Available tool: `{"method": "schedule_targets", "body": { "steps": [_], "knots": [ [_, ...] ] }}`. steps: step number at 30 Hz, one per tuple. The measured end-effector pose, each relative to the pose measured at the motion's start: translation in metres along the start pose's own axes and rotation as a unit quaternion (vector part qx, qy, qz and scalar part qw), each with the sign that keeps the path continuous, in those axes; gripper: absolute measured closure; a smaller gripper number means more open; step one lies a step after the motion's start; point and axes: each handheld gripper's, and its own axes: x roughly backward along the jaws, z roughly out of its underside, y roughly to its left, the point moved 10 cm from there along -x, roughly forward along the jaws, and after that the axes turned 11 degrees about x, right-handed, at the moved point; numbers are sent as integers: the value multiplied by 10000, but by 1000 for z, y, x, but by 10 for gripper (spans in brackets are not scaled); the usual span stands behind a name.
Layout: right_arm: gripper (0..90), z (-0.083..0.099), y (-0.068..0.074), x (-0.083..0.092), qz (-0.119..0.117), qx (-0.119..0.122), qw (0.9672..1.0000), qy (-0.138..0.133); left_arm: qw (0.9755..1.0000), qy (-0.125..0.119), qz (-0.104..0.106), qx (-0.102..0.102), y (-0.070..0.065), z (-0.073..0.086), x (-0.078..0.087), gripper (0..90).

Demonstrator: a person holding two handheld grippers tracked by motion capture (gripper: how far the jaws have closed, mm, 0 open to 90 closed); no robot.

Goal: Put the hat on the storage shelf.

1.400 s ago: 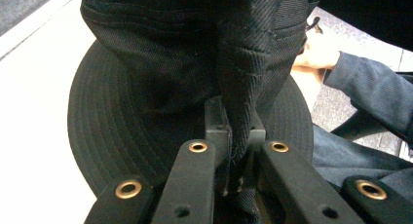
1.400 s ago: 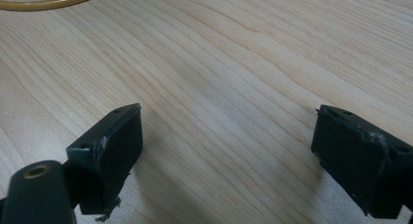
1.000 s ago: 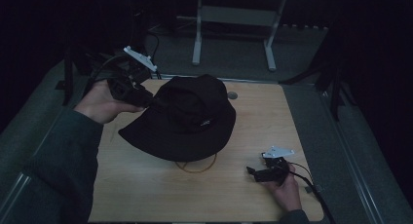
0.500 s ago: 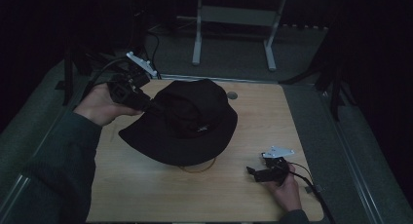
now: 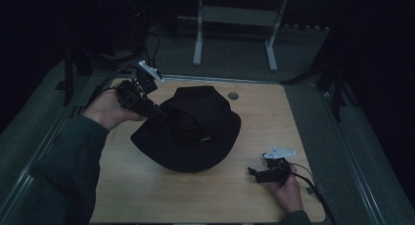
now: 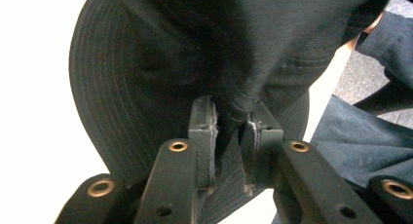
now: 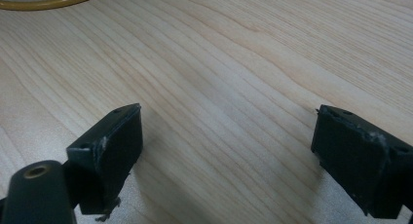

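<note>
You have nothing to read here: the small tag on the hat just beyond your left gripper is too blurred to make out.

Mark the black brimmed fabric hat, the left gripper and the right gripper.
black brimmed fabric hat (image 5: 198, 118): high view, on its crown.
left gripper (image 6: 233, 124): left gripper view, between its fingertips.
right gripper (image 7: 226, 136): right gripper view, midway between its fingertips.
</note>
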Motion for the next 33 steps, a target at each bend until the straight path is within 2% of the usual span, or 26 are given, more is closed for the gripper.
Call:
{"method": "schedule_targets", "body": {
  "steps": [8,10,12,16,22,26,33],
  "knots": [
    [113,0,0,0,4,5,10000,-4,9998,39,56,187,1,0,3,559],
    [113,0,0,0,2,-2,10000,-1,9997,35,26,220,1,1,4,538],
    [113,0,0,0,0,-4,10000,-1,9998,11,-59,194,2,1,6,499],
    [113,0,0,0,1,1,10000,1,9994,-90,-161,290,6,0,8,392],
    [113,0,0,0,1,8,10000,4,9985,-94,-300,437,12,1,7,289],
    [113,0,0,0,-3,4,10000,2,9981,-53,-415,443,16,3,6,235],
    [113,0,0,0,-3,6,10000,1,9957,-126,-657,647,29,9,6,155]
  ]
}}
